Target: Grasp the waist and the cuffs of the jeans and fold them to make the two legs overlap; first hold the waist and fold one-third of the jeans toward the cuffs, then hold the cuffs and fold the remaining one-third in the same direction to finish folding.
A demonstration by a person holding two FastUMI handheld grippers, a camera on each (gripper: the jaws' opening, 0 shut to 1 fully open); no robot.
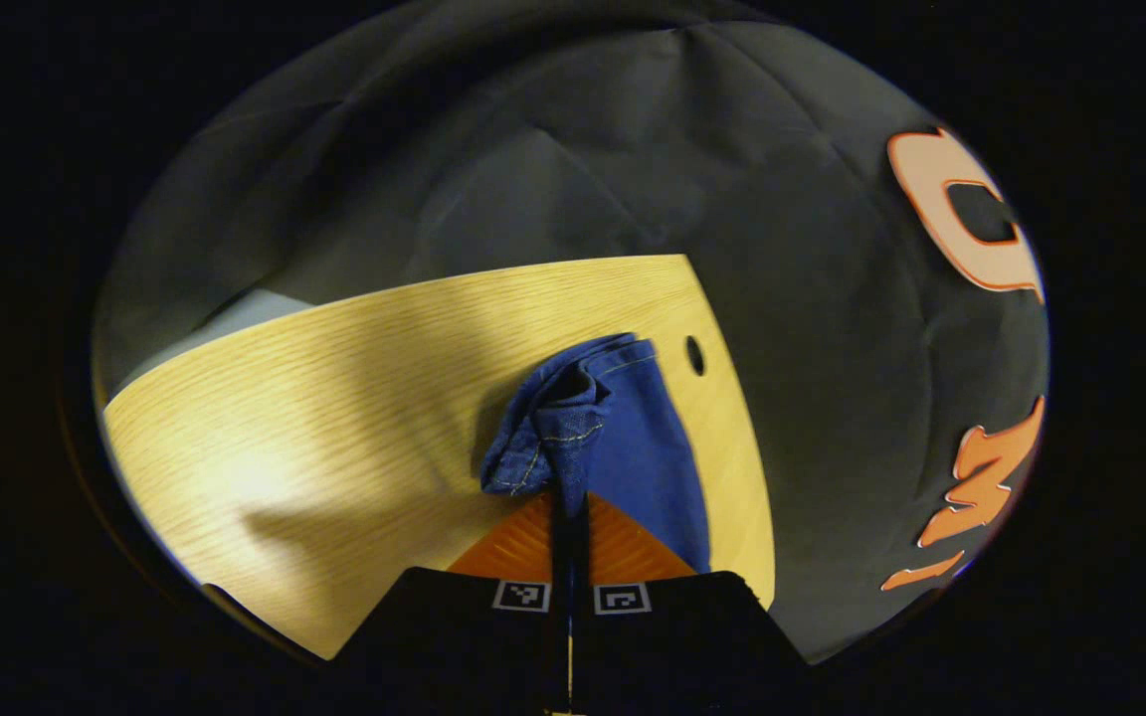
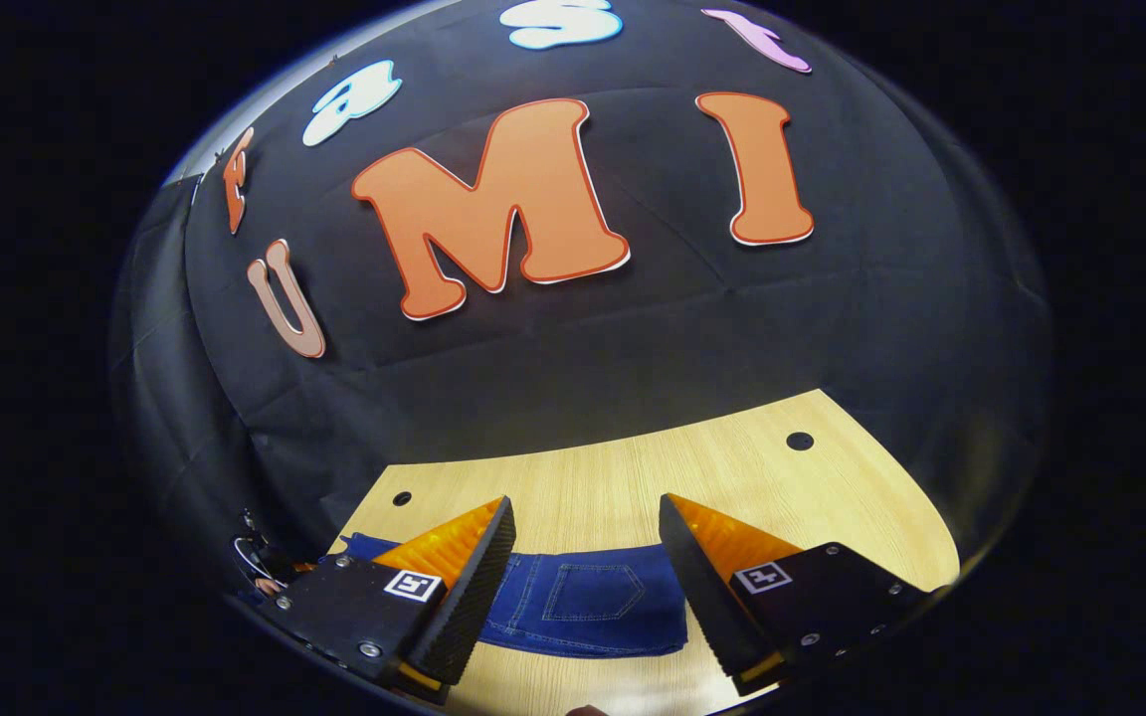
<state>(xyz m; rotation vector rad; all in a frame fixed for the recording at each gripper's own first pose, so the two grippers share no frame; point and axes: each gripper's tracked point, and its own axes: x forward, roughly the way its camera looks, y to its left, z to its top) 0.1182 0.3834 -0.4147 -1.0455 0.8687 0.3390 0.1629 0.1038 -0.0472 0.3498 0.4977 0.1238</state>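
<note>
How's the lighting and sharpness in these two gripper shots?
Left gripper view: a bright glare patch on the table with soft shadows beside it, jeans sharp. Right gripper view: even light, table edge bowed by the fisheye, hand-held gripper in focus.

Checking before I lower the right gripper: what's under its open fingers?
Below the open right gripper lie the jeans, back pocket up, flat on the wooden table. The fingers cover both ends of the denim, and whatever is beneath the jeans is hidden.

One pair of jeans (image 2: 583, 602), one table (image 2: 633, 477) — two holes (image 2: 800, 441) in it, perhaps more.
</note>
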